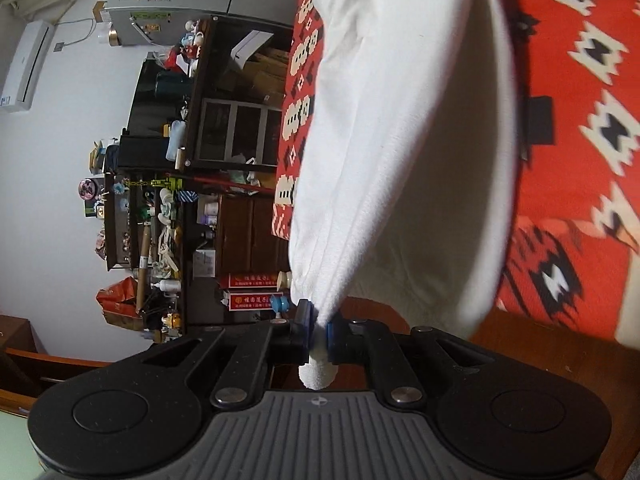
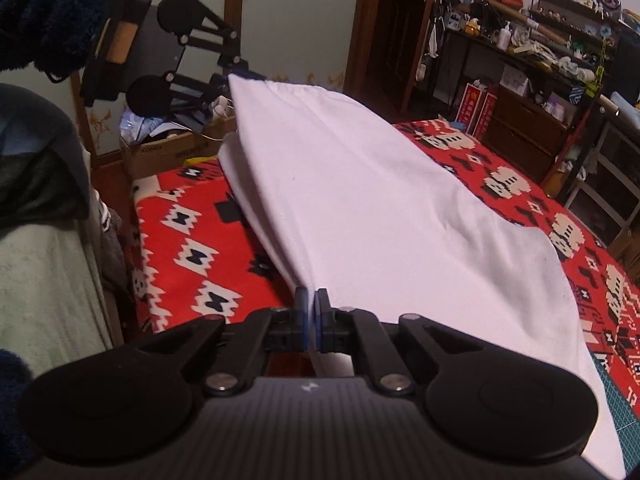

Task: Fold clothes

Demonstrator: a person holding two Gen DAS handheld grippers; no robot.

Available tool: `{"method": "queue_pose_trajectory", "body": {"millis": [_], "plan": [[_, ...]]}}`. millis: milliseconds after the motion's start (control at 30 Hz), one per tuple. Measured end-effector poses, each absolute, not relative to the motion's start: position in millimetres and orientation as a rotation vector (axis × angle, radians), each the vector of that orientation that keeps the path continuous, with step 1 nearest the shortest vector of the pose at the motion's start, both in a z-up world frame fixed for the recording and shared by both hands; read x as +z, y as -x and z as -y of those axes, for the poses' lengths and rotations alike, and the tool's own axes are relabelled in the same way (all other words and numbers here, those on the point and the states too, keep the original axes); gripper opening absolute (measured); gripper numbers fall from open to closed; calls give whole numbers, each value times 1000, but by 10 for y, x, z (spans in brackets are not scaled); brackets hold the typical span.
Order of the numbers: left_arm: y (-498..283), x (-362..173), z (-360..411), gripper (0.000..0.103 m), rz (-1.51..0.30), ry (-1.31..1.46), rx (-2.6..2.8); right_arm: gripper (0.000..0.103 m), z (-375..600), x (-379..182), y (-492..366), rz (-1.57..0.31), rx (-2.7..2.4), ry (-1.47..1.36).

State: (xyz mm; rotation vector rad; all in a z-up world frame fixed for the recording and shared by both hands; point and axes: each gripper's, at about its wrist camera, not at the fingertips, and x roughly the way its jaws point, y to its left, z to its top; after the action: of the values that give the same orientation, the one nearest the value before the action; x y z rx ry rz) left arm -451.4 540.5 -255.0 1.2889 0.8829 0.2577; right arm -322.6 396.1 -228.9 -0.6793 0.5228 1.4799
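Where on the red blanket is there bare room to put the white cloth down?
Bare red patterned blanket lies left of the white cloth, up to the grey-green bedding. A narrower strip runs on its right, toward the dark wooden cabinet. The middle is covered.

One white cotton garment [image 2: 360,208] hangs over one red blanket with black-and-cream geometric patterns [image 2: 188,248]. Two black two-finger grippers are in view, the left gripper [image 1: 318,334] and the right gripper [image 2: 312,320]. One brown cardboard box [image 2: 168,156] stands by the wall, and two red boxes with gold lettering [image 1: 252,292] lie stacked
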Motion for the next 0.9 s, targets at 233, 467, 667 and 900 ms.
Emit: {"method": "queue_pose_trajectory", "body": {"millis": [233, 467, 667, 900], "plan": [[4500, -3068, -5375, 9, -987, -1373, 173, 11, -3998, -2447, 3234, -592, 1473, 732], [4674, -3129, -5390, 19, -1017, -1379, 129, 12, -3957, -2424, 3116, -651, 1463, 667], [4784, -3138, -5620, 25, -1152, -1307, 199, 12, -3873, -2343, 3030, -691, 1467, 596], [4673, -2342, -6276, 29, -1141, -396, 545, 14, -3580, -2147, 2669, -770, 1391, 407]]}}
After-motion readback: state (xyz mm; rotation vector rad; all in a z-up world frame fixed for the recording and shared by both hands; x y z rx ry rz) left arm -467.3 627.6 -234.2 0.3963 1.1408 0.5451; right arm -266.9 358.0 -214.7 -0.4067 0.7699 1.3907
